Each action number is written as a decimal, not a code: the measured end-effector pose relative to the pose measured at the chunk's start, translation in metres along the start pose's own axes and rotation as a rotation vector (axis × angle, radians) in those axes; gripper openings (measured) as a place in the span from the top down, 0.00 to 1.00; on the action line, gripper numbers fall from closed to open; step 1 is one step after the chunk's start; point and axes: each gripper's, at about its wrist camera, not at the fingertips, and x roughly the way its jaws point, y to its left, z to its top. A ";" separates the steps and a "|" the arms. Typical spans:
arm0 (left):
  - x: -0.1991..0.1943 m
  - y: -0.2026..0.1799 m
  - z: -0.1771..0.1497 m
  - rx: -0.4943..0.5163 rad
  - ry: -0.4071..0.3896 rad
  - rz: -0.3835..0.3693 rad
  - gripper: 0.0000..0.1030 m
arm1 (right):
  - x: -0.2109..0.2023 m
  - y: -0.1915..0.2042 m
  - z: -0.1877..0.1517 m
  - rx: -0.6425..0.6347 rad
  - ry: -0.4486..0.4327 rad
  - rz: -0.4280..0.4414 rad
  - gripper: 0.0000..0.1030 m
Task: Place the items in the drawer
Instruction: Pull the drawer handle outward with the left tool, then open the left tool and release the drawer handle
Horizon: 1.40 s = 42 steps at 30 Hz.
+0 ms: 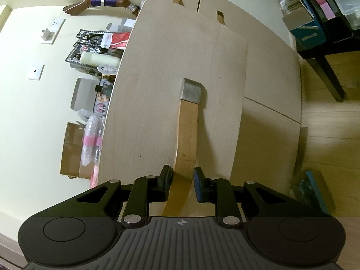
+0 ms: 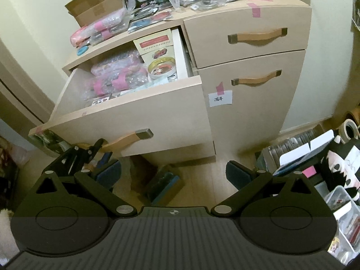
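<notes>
Left tongs (image 1: 182,181) clamp the wooden drawer handle (image 1: 186,135), whose long axis runs straight ahead of them. Right tongs (image 2: 173,175) hang wide open and empty, below the open drawer (image 2: 135,121), its packed items up and to the left.

We count three drawer fronts on the cabinet (image 2: 247,15): one open drawer (image 2: 135,117) and two shut. Three wooden handles, one per front. Two claws: left claw (image 1: 182,181), right claw (image 2: 173,175). One cardboard box (image 2: 96,6) on top.
</notes>
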 end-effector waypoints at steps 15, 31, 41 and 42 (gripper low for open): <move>-0.003 0.013 -0.002 -0.076 0.007 -0.066 0.75 | -0.008 0.006 -0.005 -0.010 -0.015 -0.009 0.01; -0.020 0.052 -0.011 -0.325 0.020 -0.057 0.24 | -0.007 0.012 -0.005 -0.010 -0.021 -0.014 0.01; -0.033 0.093 -0.026 -0.577 0.063 -0.045 0.03 | -0.011 0.020 -0.007 -0.026 -0.031 -0.007 0.01; -0.036 0.096 -0.027 -0.592 0.063 -0.038 0.02 | -0.012 0.021 -0.007 -0.027 -0.034 -0.005 0.01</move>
